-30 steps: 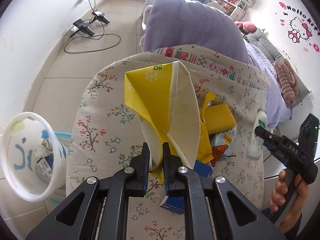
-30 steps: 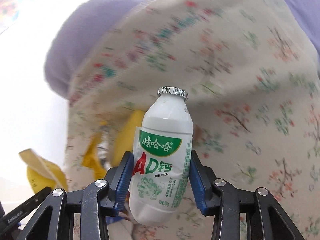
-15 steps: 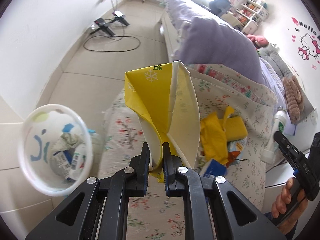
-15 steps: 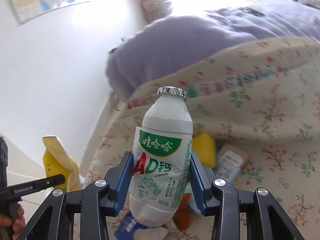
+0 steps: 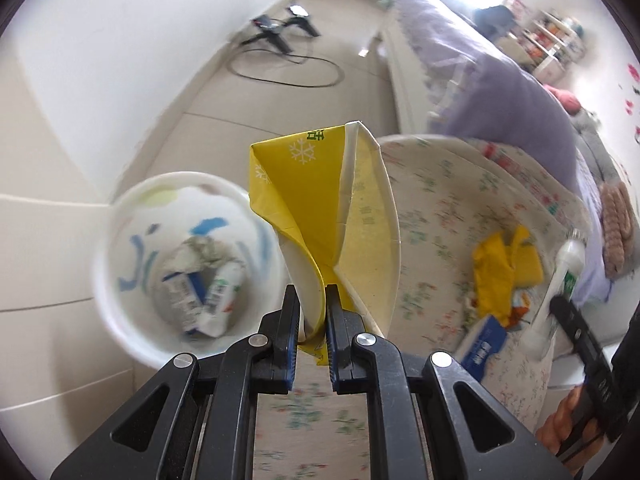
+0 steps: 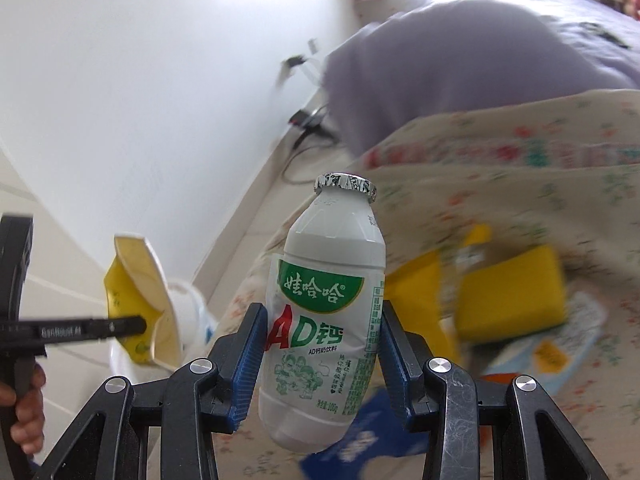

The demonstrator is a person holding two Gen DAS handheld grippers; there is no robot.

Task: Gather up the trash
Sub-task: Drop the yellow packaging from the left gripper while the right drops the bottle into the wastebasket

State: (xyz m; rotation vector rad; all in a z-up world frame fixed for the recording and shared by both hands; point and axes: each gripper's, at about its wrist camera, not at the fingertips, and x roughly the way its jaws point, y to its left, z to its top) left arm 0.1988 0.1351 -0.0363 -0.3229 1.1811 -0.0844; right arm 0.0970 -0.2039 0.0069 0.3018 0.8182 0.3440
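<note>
The left gripper (image 5: 312, 312) pinches the bottom of a crushed yellow paper cup (image 5: 320, 216), its jaws pressed close on the folded paper. The cup hangs beside the rim of a white bin (image 5: 120, 216) on the floor, which holds crumpled wrappers and cartons. The right gripper (image 6: 322, 336) clamps a small white drink bottle (image 6: 328, 304) by its middle, foil cap up. Beyond, yellow wrappers (image 5: 496, 276) and a blue carton (image 5: 482, 344) lie on a floral blanket (image 5: 440, 200), with a purple quilt (image 6: 460, 64) behind.
</note>
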